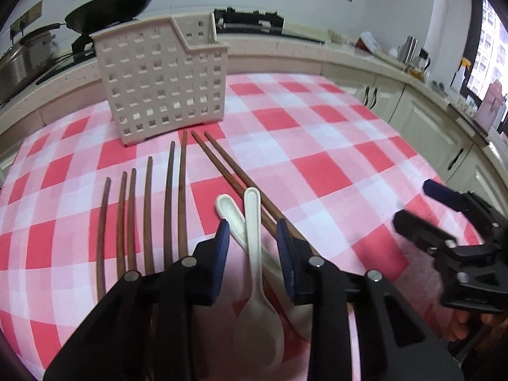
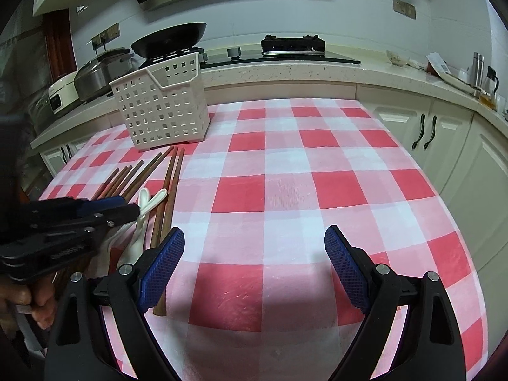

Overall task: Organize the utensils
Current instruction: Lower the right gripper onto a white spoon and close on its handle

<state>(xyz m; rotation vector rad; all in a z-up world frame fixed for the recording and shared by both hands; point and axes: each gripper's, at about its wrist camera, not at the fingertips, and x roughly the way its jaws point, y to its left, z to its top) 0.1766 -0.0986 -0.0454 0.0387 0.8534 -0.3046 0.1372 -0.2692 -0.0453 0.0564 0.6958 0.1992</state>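
A cream perforated utensil basket (image 1: 162, 79) stands upright at the far left of the checked table; it also shows in the right wrist view (image 2: 163, 104). Several brown wooden chopsticks (image 1: 149, 209) lie in front of it, and two more (image 1: 222, 165) lie angled to the right. Two white spoons (image 1: 254, 241) lie crossed on the cloth. My left gripper (image 1: 254, 244) is open with its jaws either side of the spoon handles, just above them. My right gripper (image 2: 254, 260) is open and empty over bare cloth, to the right of the chopsticks (image 2: 168, 190) and spoons (image 2: 143, 219).
The red and white checked cloth (image 2: 285, 190) covers the table. Behind it runs a kitchen counter (image 2: 285, 70) with a black wok (image 2: 171, 39), pots, a gas hob and bottles. White cabinets (image 2: 444, 133) stand on the right.
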